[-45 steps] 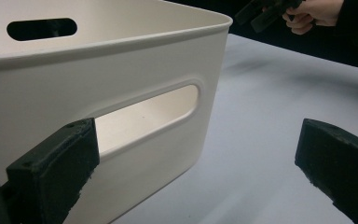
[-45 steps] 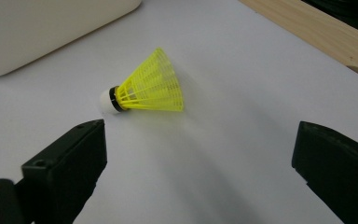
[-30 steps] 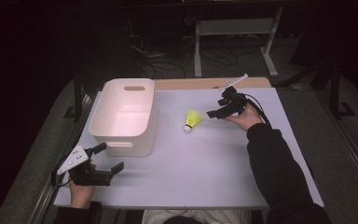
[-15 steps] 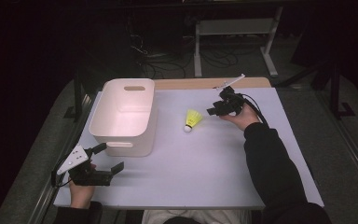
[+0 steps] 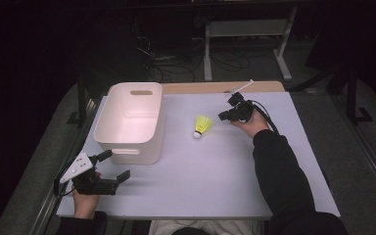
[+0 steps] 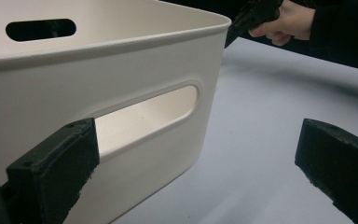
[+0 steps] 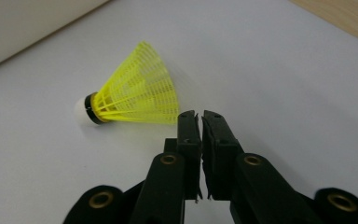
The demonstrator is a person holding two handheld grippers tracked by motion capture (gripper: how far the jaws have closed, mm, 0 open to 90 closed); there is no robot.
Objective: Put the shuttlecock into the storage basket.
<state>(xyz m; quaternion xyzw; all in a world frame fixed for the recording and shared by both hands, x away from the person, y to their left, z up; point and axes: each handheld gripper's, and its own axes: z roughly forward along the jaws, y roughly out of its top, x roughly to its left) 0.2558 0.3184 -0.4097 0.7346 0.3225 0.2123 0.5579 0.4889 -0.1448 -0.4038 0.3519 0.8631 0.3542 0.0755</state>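
Observation:
A yellow shuttlecock (image 5: 203, 126) (image 7: 130, 91) with a white cork lies on its side on the pale table (image 5: 215, 176), right of a white bin (image 5: 127, 147) (image 6: 121, 60). My right gripper (image 5: 221, 116) (image 7: 200, 114) sits just right of the shuttlecock's skirt, short of touching it. Its jaws have just been closing and are now shut with nothing between them. My left gripper (image 5: 115, 165) (image 6: 198, 126) rests at the table's near left corner. It stands open and points at the bin's near wall with its handle slot.
A wooden strip (image 5: 215, 88) runs along the table's far edge. Behind it in the dark are a metal stand (image 5: 247, 29) and cables on the floor. The person's right sleeve (image 5: 279, 171) lies across the right side of the table.
The right gripper's jaws went from spread to shut beside the shuttlecock, and the hand barely shifted. The left gripper and the shuttlecock stayed where they were.

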